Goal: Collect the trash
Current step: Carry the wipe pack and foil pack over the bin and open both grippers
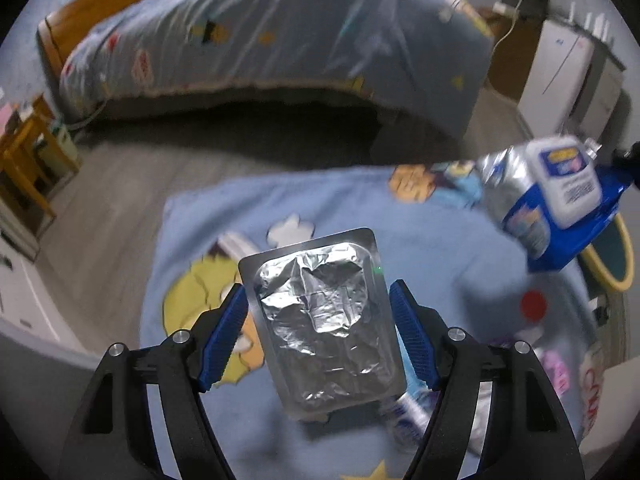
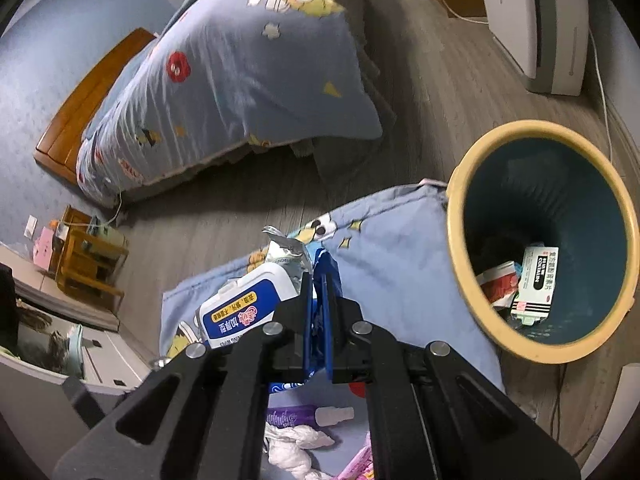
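Note:
A silver foil blister pack (image 1: 324, 320) sits sharp against the blurred blue cartoon mat (image 1: 224, 224), raised above it. My left gripper (image 1: 316, 290) has a blue pad pressed on each long edge of the pack. A blue wet-wipes packet with a white lid (image 2: 240, 308) hangs from my right gripper (image 2: 319, 276), whose jaws are shut on its blue edge. The same packet (image 1: 560, 188) shows at the right of the left wrist view. The yellow-rimmed teal trash bin (image 2: 460, 216) stands right of the mat, with medicine boxes (image 2: 536, 284) inside.
A purple tube (image 2: 296, 416), crumpled white tissue (image 2: 296, 444) and a pink wrapper (image 2: 360, 464) lie on the mat (image 2: 400, 272). Behind it is a bed with a blue quilt (image 2: 248, 80). A wooden stool (image 2: 88, 264) stands left, a white appliance (image 2: 536, 24) and cable right.

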The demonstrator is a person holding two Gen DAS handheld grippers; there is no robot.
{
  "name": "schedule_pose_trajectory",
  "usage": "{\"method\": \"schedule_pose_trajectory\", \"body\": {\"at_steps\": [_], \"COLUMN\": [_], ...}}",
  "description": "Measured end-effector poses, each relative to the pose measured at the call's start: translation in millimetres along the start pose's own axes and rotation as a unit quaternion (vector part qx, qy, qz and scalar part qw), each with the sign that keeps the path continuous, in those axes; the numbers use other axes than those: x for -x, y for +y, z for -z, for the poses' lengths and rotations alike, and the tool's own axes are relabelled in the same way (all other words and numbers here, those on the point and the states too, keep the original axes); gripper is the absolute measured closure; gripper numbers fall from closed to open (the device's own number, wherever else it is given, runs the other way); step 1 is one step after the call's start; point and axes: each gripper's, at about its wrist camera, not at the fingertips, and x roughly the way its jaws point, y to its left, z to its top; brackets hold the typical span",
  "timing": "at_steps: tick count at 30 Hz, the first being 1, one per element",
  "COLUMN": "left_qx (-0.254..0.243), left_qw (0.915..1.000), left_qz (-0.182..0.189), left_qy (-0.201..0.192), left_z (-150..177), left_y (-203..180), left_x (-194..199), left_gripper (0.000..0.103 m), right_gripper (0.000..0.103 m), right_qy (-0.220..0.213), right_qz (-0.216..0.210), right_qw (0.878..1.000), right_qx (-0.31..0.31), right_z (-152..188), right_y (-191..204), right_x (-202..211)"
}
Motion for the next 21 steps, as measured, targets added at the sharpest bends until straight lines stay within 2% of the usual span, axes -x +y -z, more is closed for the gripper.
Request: {"method": "schedule_pose_trajectory", "body": {"at_steps": [4,10,21], "left_qx": [-0.014,-0.024,-0.081], "left_qw": [0.9993,0.9969,0.9923], "left_qz": [0.020,0.056,0.080], "left_qy": [-0.028,-0.049,-0.050], "left_z": [-16.7,-34.3,-37.8], "left_y": [-11.7,-37.5,-88.7], "left_x": [16.9,30.8,31.0], "left_gripper": [0.030,0.030,0.030], "right_gripper": [0.099,0.099,0.099], "right_qy": [-0.012,-0.023,-0.035], "right_qz": [0.009,0.044,0.071], "right_qw": [1.000,0.998,0.997], "right_qx": [0.004,0.026,-0.003], "right_z": [-5.9,-9.9,-19.1], "right_y": [-5.6,-16.5,-66.9], "right_x": [8.1,15.9,33.0]}}
